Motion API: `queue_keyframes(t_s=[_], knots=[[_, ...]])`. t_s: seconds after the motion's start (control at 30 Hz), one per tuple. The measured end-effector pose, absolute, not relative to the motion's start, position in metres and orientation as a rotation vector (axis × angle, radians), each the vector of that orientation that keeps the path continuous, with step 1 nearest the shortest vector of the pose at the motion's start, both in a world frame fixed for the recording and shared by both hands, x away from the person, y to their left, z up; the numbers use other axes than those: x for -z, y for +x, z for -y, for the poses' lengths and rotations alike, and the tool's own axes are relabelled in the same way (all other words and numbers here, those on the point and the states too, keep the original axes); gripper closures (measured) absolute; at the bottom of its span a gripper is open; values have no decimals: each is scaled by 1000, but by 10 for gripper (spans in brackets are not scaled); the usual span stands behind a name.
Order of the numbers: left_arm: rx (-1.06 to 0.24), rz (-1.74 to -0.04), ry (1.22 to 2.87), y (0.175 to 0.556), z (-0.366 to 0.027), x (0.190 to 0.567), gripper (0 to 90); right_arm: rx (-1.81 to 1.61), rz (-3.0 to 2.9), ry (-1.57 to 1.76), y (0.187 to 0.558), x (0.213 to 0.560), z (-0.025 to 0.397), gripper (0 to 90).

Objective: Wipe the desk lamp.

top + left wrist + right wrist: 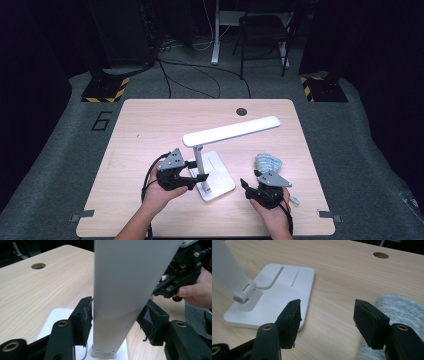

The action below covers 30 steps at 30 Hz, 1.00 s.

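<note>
Claws number two, one in each hand. The left claw (115, 317) stands wide, its two black jaws on either side of the white lamp post (117, 290); the left pad seems to touch the post's edge, while the right pad sits just clear of it. The right claw (327, 322) is likewise spread wide and holds nothing, with bare desk (332, 280) between its jaws.

One lamp (212, 150) stands at the desk's centre, its single flat base (220, 177) under the post and its long head (232, 131) reaching toward two o'clock. One grey fuzzy cloth (268, 162) lies at twelve o'clock from the right claw.

The right claw's own view shows the hinge at the post's foot and two grooves in the base, with the cloth beside its right jaw. The left claw's view shows the other hand (195, 293) at two o'clock. One round hole (241, 111) near the desk's far edge shows in all three views.
</note>
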<state>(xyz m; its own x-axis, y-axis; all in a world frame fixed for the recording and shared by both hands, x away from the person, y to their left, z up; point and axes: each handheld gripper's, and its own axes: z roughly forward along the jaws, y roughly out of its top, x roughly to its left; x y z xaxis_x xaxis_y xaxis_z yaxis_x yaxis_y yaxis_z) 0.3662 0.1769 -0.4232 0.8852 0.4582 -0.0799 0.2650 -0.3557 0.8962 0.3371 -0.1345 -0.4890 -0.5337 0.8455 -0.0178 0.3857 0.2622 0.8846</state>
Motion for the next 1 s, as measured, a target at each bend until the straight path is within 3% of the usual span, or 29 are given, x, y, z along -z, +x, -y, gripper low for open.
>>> queue_keyframes(t_s=[0.2,0.27,0.43,0.73,1.0], knots=[[-285,-508,1967,365,-176,422,499,-1230,-2084,1083,336,491,123,403],[-267,-556,1950,366,-177,422,436,-1266,-2092,1091,336,492,120,407],[-241,-556,1937,366,-178,422,441,-1285,-2133,1067,336,494,111,412],[-246,-530,1911,367,-179,414,362,-1349,-2205,1025,339,487,88,421],[-243,-485,1915,363,-178,412,430,-1400,-2262,956,341,483,66,451]])
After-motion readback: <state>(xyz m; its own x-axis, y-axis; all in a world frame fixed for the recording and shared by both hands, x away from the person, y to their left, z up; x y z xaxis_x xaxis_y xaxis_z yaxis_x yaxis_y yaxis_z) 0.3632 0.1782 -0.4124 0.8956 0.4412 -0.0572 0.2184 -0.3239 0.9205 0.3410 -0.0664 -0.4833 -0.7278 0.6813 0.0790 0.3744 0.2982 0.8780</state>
